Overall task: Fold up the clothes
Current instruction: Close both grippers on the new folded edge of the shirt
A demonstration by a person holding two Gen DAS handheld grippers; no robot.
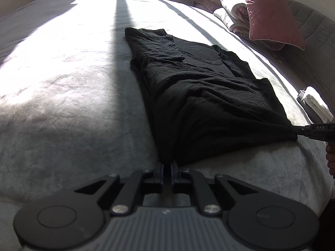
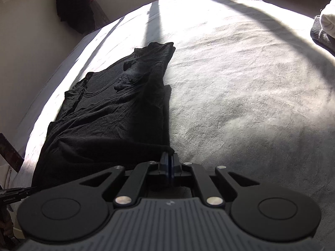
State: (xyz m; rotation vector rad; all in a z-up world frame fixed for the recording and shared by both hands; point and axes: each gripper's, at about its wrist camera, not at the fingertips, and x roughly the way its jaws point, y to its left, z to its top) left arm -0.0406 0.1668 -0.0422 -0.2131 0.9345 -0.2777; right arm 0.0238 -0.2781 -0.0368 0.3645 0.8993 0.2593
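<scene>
A black T-shirt [image 1: 199,87] lies lengthwise on the grey bed, its sides folded in, collar end far from me. My left gripper [image 1: 166,164] is shut on the shirt's near left hem corner. My right gripper [image 1: 298,131] comes in from the right edge of the left wrist view, shut on the other hem corner. In the right wrist view the shirt [image 2: 117,113] lies to the left, and my right gripper [image 2: 168,156] is shut on its near right corner. My left gripper [image 2: 31,188] shows at the left edge, at the shirt's other corner.
The grey fleece bed cover [image 1: 73,115] stretches wide, lit by sun stripes. Pink and white pillows and a folded quilt [image 1: 261,14] sit at the headboard. Folded white and grey clothes [image 1: 314,102] lie near the right edge. Dark clothes [image 2: 75,4] hang by the wall.
</scene>
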